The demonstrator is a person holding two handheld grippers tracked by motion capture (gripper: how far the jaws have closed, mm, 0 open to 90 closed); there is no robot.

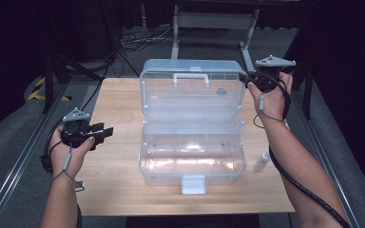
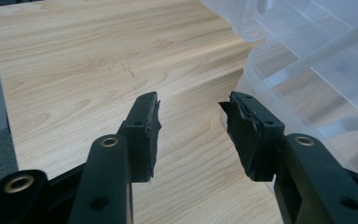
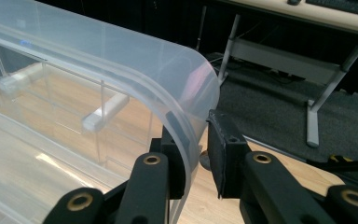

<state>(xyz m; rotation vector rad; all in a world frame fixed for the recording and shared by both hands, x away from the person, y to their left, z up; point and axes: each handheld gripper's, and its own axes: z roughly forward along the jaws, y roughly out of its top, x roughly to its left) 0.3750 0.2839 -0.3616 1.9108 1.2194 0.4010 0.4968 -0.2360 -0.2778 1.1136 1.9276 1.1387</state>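
A pale wooden table [image 1: 123, 187] stands in a dim room with grey floor and cables behind it, and on its middle sits a clear plastic storage box [image 1: 192, 161] with its lid [image 1: 192, 88] swung up and standing open at the far side. The right gripper [image 1: 249, 78] has the lid's rounded far right corner between its jaws; in the right gripper view the inner pad lies against the plastic while the outer one appears just off it, so a firm clamp cannot be confirmed. The left gripper [image 1: 105, 131] hovers over bare tabletop just left of the box, jaws roughly half open and holding nothing. A small white bottle [image 1: 263, 159] lies on the table to the right of the box. Judging by the scene, the box is already opened, its tiered trays look empty, and either filling it or lowering the lid appears to be what remains.
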